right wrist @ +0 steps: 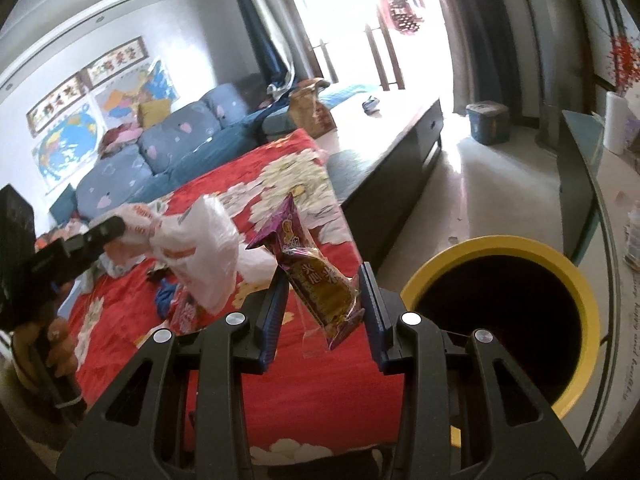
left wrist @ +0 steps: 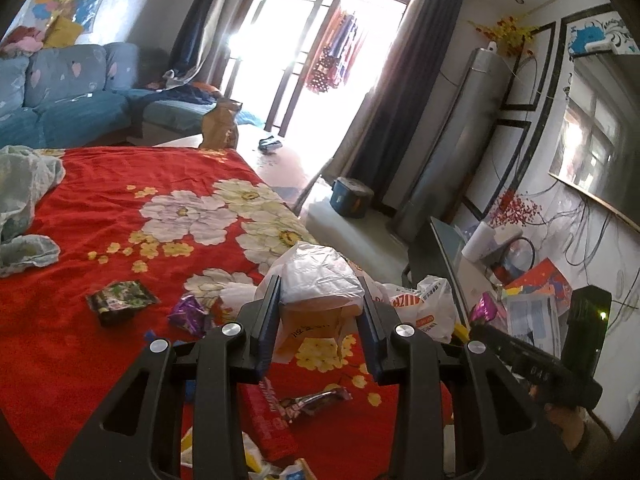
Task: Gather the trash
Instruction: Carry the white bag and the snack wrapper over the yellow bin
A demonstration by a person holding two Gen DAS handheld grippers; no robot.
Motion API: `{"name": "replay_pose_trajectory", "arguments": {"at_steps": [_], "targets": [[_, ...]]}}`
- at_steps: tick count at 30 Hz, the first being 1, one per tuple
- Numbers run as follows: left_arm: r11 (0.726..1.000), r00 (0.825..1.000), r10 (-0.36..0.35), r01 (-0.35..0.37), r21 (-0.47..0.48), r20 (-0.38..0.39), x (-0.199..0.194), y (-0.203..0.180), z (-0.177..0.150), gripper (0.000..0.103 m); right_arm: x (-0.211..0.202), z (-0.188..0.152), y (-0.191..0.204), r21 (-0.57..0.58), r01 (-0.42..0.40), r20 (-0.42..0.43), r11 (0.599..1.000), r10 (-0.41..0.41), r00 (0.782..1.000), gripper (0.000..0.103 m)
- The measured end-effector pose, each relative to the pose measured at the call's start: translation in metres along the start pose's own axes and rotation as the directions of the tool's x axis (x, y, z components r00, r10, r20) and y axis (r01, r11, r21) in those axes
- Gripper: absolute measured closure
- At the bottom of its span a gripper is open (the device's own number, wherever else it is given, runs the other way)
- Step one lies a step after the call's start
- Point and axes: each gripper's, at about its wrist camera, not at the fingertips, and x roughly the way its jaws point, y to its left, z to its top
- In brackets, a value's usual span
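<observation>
My left gripper [left wrist: 320, 304] is shut on a crumpled white plastic bag with orange print [left wrist: 316, 276], held above the red flowered blanket [left wrist: 100, 208]. In the right wrist view that bag [right wrist: 200, 252] hangs from the left gripper [right wrist: 116, 226] at the left. My right gripper [right wrist: 322, 292] is shut on a purple snack wrapper [right wrist: 316, 276], which stands tilted between the pads. Just right of it is a round bin with a yellow rim [right wrist: 480, 242] and a dark inside. The right gripper [left wrist: 476, 326] also shows at the right in the left wrist view.
Loose wrappers lie on the blanket: a dark green one [left wrist: 120, 302], a purple one [left wrist: 188, 314], a brown one [left wrist: 316, 398]. A brown paper bag [left wrist: 220, 124] stands at the far end. A blue bucket [left wrist: 350, 198] sits on the floor and a cluttered counter [left wrist: 528, 300] runs along the right.
</observation>
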Motion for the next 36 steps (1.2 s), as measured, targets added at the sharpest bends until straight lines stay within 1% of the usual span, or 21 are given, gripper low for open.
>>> {"name": "replay_pose_trajectory", "arguments": {"at_steps": [12, 19, 29, 36], "targets": [[0.998, 0.999, -0.031, 0.033, 0.061, -0.031, 0.016, -0.032, -0.005, 0.069, -0.013, 0.003, -0.036, 0.088, 0.069, 0.048, 0.994, -0.074, 0.996, 0.074], [0.994, 0.997, -0.052, 0.056, 0.097, -0.053, 0.026, -0.052, -0.009, 0.069, -0.021, 0.002, -0.045, 0.129, 0.098, 0.067, 0.987, -0.107, 0.992, 0.074], [0.987, 0.994, -0.071, 0.082, 0.138, -0.085, 0.041, -0.076, -0.018, 0.069, -0.031, 0.001, -0.066, 0.182, 0.129, 0.078, 0.975, -0.145, 0.986, 0.074], [0.983, 0.991, -0.072, 0.090, 0.160, -0.115, 0.055, -0.089, -0.025, 0.069, -0.030, -0.001, -0.077, 0.216, 0.147, 0.067, 0.965, -0.164, 0.984, 0.074]]}}
